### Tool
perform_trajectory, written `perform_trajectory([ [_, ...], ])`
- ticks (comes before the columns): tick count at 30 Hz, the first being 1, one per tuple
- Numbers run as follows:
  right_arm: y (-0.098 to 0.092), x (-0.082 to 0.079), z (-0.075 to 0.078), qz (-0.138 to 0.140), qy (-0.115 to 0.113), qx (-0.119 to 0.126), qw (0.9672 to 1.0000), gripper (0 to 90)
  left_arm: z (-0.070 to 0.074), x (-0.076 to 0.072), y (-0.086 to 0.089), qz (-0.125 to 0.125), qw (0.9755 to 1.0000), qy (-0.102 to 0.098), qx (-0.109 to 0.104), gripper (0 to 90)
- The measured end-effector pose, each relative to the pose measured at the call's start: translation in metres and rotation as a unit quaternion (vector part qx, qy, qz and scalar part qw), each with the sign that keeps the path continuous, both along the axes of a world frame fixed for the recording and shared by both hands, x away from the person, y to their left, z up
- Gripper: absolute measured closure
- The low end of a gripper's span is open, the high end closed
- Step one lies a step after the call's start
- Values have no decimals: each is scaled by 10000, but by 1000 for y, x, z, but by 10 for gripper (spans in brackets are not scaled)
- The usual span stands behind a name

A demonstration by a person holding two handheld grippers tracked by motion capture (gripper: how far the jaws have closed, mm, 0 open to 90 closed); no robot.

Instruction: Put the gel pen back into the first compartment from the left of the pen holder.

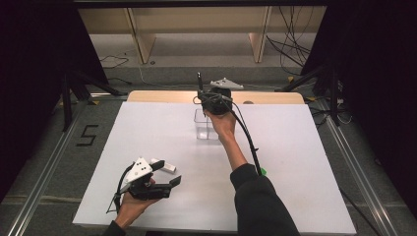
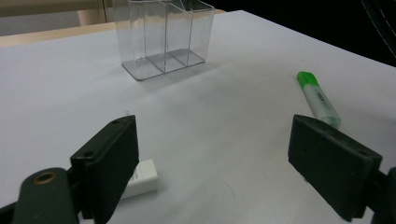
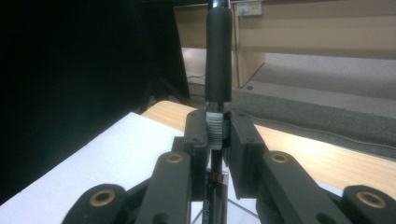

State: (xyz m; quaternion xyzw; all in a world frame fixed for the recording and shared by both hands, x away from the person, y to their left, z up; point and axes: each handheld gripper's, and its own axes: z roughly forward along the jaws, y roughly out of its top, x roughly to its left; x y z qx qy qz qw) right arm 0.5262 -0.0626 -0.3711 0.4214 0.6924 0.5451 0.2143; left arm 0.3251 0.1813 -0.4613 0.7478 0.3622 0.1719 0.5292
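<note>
My right gripper (image 3: 218, 135) is shut on a black pen (image 3: 218, 70), which stands upright between the pads with its grip end up. In the high view this gripper (image 1: 201, 95) hovers just above a clear, divided organizer (image 1: 205, 129) at the far middle of the white board, and the pen (image 1: 199, 80) pokes up from it. My left gripper (image 1: 169, 173) rests near the front left, open and holding nothing. A white eraser (image 1: 168, 167) lies beside its far jaw. In the left gripper view the eraser (image 2: 142, 179) peeks out behind the left jaw, and the organizer (image 2: 163, 37) stands ahead.
A green highlighter (image 2: 320, 99) lies on the white board (image 1: 295, 147) to the right of the left gripper's jaws; in the high view its green tip (image 1: 263, 172) shows beside the right forearm. Beyond the board are a wooden table edge (image 1: 147, 96), cables and dark stands.
</note>
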Motion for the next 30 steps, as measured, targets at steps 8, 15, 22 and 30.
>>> perform_trajectory([
  [8, 7, 4, -8, -41, 53, -67, 10000, 795, 1, -1, 2, 112, 9999, 11, 14, 157],
  [15, 12, 6, -16, -101, 143, -71, 9998, 794, 0, 3, 9, 512, 9986, 73, -57, 157],
  [22, 14, 9, -22, -174, 173, -155, 9996, 793, 0, 5, 13, 728, 9973, 96, -58, 157],
  [30, 16, 9, -26, -169, 196, -214, 9994, 791, 0, 6, 15, 835, 9964, 133, -74, 157],
])
